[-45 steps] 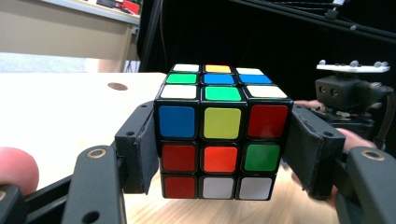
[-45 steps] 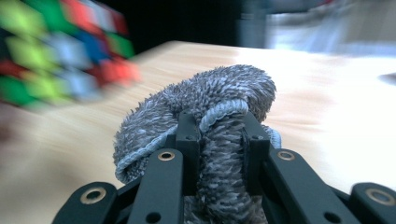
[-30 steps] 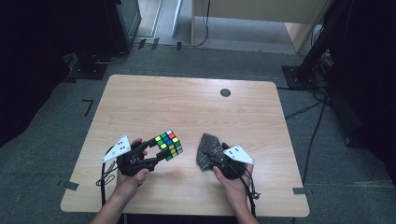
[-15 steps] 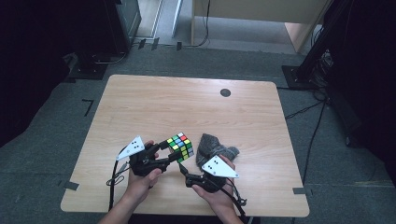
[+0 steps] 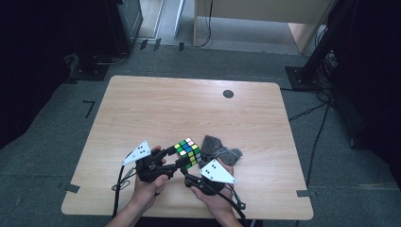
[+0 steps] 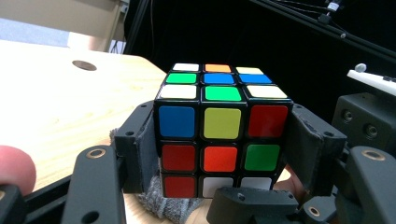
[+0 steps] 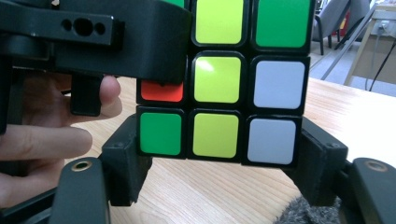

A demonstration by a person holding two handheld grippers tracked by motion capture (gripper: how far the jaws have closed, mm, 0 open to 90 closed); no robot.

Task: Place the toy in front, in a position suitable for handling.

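A scrambled Rubik's cube (image 5: 187,152) hangs just above the near middle of the wooden table (image 5: 189,109). My left gripper (image 5: 181,158) comes in from the left and is shut on it. In the left gripper view its pads press the two sides of the cube (image 6: 219,126). My right gripper (image 5: 189,167) comes from below and right. In the right gripper view the right gripper (image 7: 219,140) clamps the bottom layer of the cube (image 7: 243,79), and a jaw of the left gripper (image 7: 116,37) covers the upper left corner.
A crumpled grey cloth (image 5: 220,150) lies on the table just right of the cube, and its edge shows under the cube as grey cloth (image 6: 163,203). A dark round hole (image 5: 228,93) sits near the table's far edge. Cables trail off the near edge.
The left gripper has carried the cube to the right. The right gripper has left the cloth, swung in under the cube and shut on its lower layer.
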